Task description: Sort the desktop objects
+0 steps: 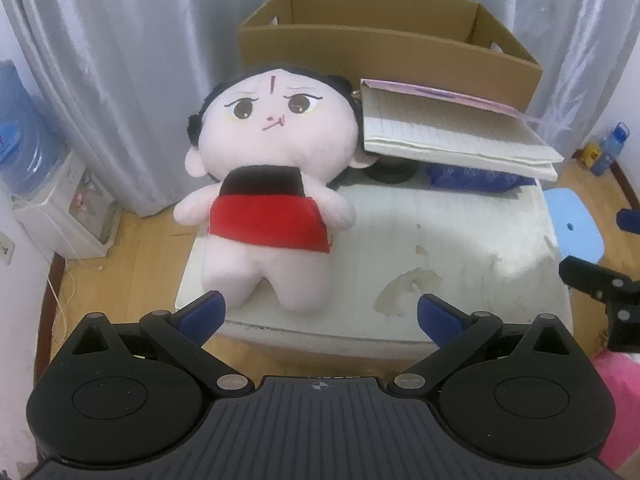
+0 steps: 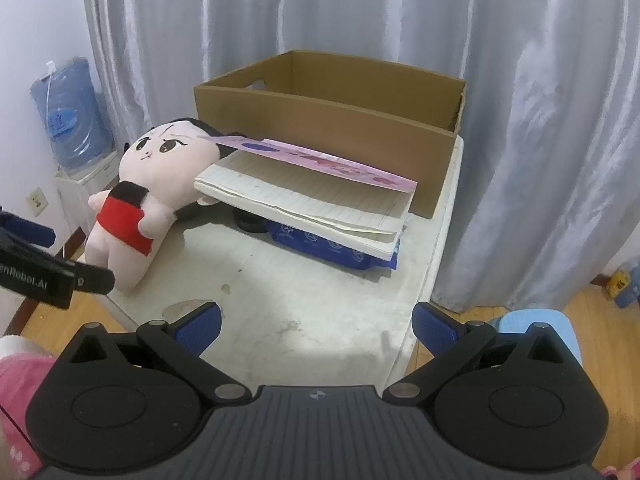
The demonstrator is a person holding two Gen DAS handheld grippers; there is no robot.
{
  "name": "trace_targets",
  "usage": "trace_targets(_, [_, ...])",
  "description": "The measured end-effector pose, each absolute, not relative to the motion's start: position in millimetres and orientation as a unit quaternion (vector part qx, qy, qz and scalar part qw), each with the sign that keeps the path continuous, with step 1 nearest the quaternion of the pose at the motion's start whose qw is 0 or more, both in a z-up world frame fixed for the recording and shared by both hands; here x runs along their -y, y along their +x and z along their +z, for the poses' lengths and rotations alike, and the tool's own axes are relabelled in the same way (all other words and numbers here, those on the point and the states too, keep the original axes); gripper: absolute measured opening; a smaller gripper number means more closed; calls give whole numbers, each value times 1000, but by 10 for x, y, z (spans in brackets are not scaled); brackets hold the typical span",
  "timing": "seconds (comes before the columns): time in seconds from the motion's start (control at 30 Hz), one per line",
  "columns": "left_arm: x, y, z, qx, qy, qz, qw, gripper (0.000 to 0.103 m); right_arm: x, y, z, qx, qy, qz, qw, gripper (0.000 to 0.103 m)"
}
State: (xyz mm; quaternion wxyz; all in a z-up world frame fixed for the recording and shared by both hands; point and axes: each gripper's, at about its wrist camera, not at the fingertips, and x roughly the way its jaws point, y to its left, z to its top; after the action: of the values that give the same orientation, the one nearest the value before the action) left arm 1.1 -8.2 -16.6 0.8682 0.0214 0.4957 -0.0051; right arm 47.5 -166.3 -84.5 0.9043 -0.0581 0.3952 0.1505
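Left wrist view, step: The plush doll (image 1: 266, 204) lay face up on the white table (image 1: 460, 240), near its left edge, feet toward the left gripper (image 1: 320, 314); it looked like the nearest thing to sort.
Left wrist view, how to do it well: A grasp across the doll's soft body or legs would probably hold best, since the big head could flop; then lift it clear into the cardboard box (image 1: 384, 46) at the table's far end.
Left wrist view, jaws: Spread fully wide and empty, the blue pads (image 1: 202, 316) touching nothing, short of the doll's feet.
Right wrist view, step: The notebook (image 2: 316, 204) with its pink cover raised rested on a blue packet (image 2: 336, 246), just in front of the box (image 2: 320, 120).
Right wrist view, how to do it well: Pinching the notebook's near edge with the cover pressed down would likely keep the pages from fanning.
Right wrist view, jaws: The right gripper (image 2: 316, 320) was released wide over bare table, gripping nothing.
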Motion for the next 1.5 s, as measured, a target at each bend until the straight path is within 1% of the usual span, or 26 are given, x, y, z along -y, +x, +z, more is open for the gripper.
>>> trace_targets(0.97, [172,-23,-211,-499,54,-8,865,103,1641,455,-860,-395,-62,143,906,103])
trace_targets(1.5, [238,-21,-250,-508,66,-10,859,103,1651,435,-870,-374,-67,142,914,103])
